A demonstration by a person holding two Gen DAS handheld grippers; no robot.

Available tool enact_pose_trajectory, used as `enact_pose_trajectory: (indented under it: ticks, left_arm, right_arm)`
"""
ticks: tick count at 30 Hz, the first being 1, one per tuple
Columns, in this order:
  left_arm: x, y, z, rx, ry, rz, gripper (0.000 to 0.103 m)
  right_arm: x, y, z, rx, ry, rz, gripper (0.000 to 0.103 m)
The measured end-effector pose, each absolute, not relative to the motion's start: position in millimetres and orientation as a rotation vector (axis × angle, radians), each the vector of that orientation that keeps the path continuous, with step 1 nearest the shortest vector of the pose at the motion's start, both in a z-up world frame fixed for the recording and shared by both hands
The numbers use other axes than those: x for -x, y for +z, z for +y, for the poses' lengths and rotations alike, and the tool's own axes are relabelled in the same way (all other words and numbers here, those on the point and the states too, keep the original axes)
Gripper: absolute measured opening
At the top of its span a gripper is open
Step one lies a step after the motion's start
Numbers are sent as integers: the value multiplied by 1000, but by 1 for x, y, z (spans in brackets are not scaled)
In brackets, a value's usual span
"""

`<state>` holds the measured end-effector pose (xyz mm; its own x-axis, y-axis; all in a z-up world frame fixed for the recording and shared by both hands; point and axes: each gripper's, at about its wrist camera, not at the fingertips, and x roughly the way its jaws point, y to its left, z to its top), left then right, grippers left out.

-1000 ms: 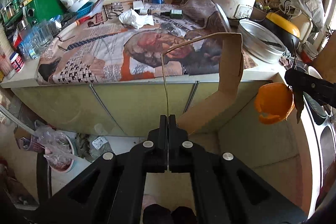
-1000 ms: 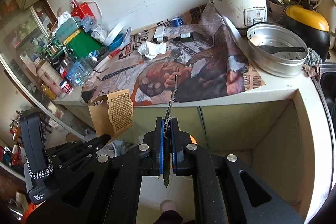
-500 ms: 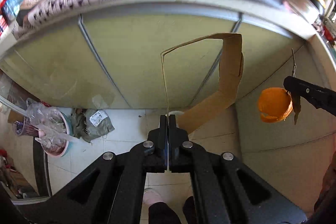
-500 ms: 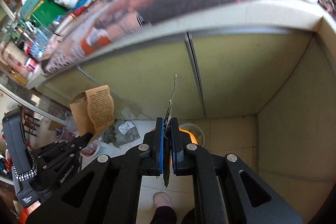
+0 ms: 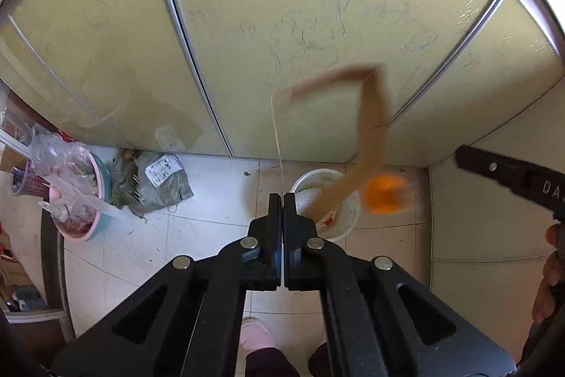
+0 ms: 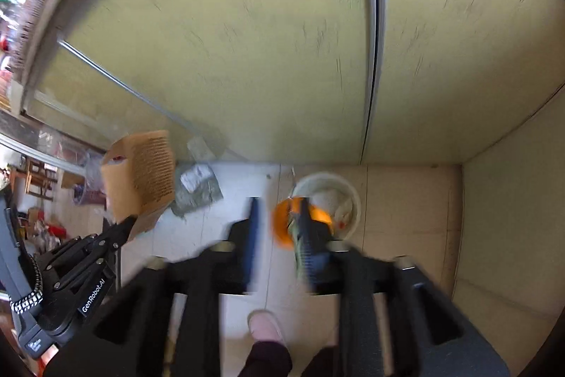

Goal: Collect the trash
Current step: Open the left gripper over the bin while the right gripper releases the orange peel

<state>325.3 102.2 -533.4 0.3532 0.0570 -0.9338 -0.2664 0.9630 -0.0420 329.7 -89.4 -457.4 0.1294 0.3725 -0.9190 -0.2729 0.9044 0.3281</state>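
- The cabinet doors [image 5: 282, 23] are filling the view: smooth yellow-green panels with thin metal frames, hard and glossy.
- The white bin [image 5: 326, 200] is standing on the tiled floor [image 5: 141, 253], round, probably thin plastic.
- My left tool [image 5: 283, 200] is pinching, fully closed, the edge of a brown cardboard box [image 5: 370, 129]. I judge it light, stiff but bendable, best held by the flap.
- My right tool [image 6: 279, 218] is opening above the bin. The orange peel [image 6: 280, 228], soft and light, is lying between the jaws, seemingly against one side.
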Motion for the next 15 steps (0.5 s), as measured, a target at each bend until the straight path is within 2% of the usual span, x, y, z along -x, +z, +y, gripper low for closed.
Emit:
enact_pose_trajectory:
  ticks: [15]
  left_arm:
    - [-375,-561,57,210,58,1210,1]
  right_arm:
    - [-338,-443,-142,-97,390,1312,34]
